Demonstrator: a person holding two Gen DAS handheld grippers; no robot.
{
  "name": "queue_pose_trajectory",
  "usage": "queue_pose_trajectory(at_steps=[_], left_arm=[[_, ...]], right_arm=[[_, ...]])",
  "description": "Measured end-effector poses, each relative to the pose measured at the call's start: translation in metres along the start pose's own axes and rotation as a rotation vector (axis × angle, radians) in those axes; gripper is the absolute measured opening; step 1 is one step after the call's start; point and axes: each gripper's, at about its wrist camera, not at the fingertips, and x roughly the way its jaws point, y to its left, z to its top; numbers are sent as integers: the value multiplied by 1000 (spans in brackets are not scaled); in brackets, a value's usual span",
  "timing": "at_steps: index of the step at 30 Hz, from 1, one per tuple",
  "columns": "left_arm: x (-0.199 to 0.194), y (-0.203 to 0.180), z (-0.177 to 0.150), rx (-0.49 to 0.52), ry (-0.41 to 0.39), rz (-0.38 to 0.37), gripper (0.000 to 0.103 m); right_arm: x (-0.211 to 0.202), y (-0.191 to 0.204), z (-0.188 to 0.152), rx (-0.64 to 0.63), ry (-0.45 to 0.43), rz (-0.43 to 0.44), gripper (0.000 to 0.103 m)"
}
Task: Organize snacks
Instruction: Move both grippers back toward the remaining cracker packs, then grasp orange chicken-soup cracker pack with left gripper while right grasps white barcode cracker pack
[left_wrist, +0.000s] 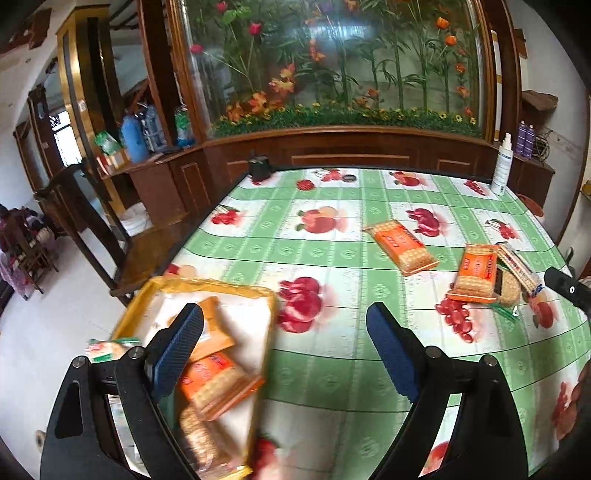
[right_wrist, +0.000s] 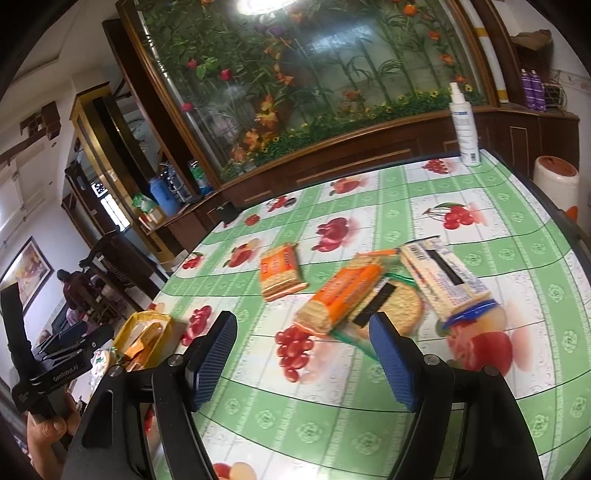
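Biscuit packets (right_wrist: 341, 291) lay heaped toward the table's (right_wrist: 332, 424) right edge, dead ahead of my right gripper (right_wrist: 303, 358) — jaws apart, empty, nearer than the left — the top orange packet's long axis running diagonally away.

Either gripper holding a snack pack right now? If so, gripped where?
Nothing held. Left gripper and right gripper are both open, with only tablecloth between the fingers.

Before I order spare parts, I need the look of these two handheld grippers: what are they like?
Both match: the left gripper and the right gripper have matte black angular arms with silver pivot pins and ribbed dark-blue finger pads. The left's black handle carries white lettering. No cables or sleeves show.
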Motion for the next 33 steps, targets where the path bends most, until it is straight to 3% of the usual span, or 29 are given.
queue_pose_trajectory(at_steps=[14,22,26,33], left_arm=[[38,-43,14,-9,68,-110,91],[89,-48,37,-133,133,-204,90],[113,-69,56,-132,155,-192,90],[164,-115,65,-93,248,-137,90]], right_arm=[[5,-33,3,32,18,-113,79],[34,-46,20,12,50,-220,79],[51,-62,30,-31,85,-274,81],[74,-96,37,3,129,-217,83]])
